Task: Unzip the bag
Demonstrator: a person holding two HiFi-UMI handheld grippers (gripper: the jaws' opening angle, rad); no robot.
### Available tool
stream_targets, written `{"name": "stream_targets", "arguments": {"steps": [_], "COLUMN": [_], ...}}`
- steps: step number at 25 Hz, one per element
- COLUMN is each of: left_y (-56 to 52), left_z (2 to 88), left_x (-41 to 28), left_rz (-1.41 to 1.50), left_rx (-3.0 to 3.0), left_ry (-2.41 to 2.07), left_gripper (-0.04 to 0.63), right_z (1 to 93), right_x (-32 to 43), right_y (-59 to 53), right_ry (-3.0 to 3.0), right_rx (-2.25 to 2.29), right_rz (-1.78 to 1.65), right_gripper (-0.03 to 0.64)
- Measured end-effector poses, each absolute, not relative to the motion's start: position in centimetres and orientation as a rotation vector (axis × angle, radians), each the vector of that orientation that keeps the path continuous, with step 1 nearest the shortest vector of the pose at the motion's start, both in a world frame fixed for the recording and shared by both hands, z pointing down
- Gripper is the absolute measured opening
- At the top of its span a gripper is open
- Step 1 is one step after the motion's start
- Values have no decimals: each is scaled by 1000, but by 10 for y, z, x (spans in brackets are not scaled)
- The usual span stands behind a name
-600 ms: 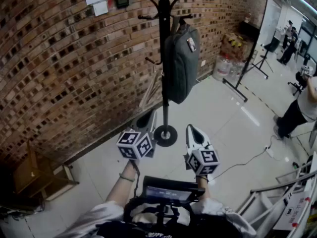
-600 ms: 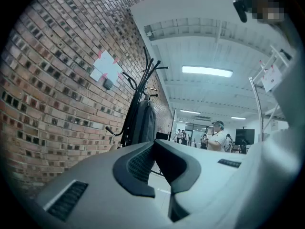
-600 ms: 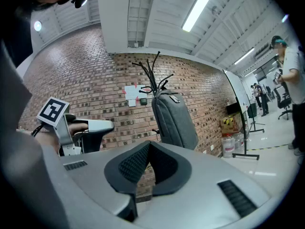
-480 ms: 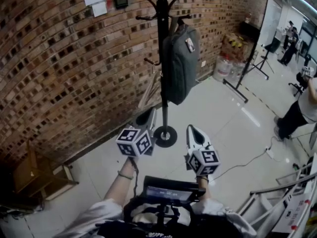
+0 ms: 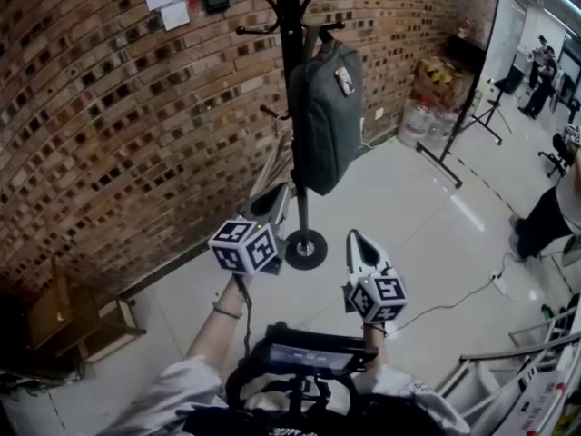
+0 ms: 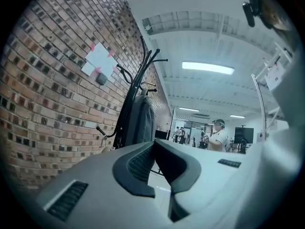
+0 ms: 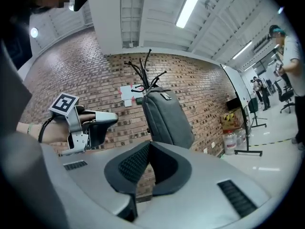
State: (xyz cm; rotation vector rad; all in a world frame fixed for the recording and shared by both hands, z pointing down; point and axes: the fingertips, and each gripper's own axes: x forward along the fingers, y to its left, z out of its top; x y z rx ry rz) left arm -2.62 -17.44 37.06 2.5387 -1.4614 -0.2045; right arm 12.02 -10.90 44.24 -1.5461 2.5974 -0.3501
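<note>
left hand-held gripper [image 5: 270, 205]: jaws together, nothing between them. right hand-held gripper [image 5: 356, 237]: jaws together, nothing between them. the bag [image 5: 327, 116] hangs on the coat stand [image 5: 289, 25] beside the brick wall [image 5: 109, 134], ahead of and above both, well apart; its zip appears closed.

I hold my left claw [image 5: 270, 203] and right claw [image 5: 356, 240] side by side, well apart from the grey bag [image 5: 327, 116] hanging beyond and above them on the coat stand [image 5: 290, 80]. The stand's round base [image 5: 306, 249] shows between the claws. A brick wall [image 5: 118, 125] runs beyond the left claw.
</note>
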Motion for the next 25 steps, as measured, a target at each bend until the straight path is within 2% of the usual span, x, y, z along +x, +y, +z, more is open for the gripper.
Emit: {"name": "stream_targets", "arguments": {"steps": [9, 11, 15, 18, 25], "left_y": [-224, -236, -262, -276, -304], "left_z": [353, 345, 327, 316, 284], "left_x": [-18, -19, -15, -10, -3], "left_rz": [-222, -245, -312, -355, -348], "left_rx": [2579, 2595, 2613, 2615, 2670], "left_ry": [-1373, -1361, -1308, -1214, -1069], "left_gripper": [9, 35, 37, 129, 138], "right_z": [452, 449, 444, 441, 445], "right_x": [135, 135, 139, 135, 125], "right_y": [-150, -162, -188, -202, -229], "right_ry": [2559, 2549, 2509, 2503, 2505], "right_rx": [-1593, -1604, -1628, -1645, -1670], "right_rz": [-363, -362, -342, -354, -367], "right_gripper": [-3, -3, -3, -3, -3]}}
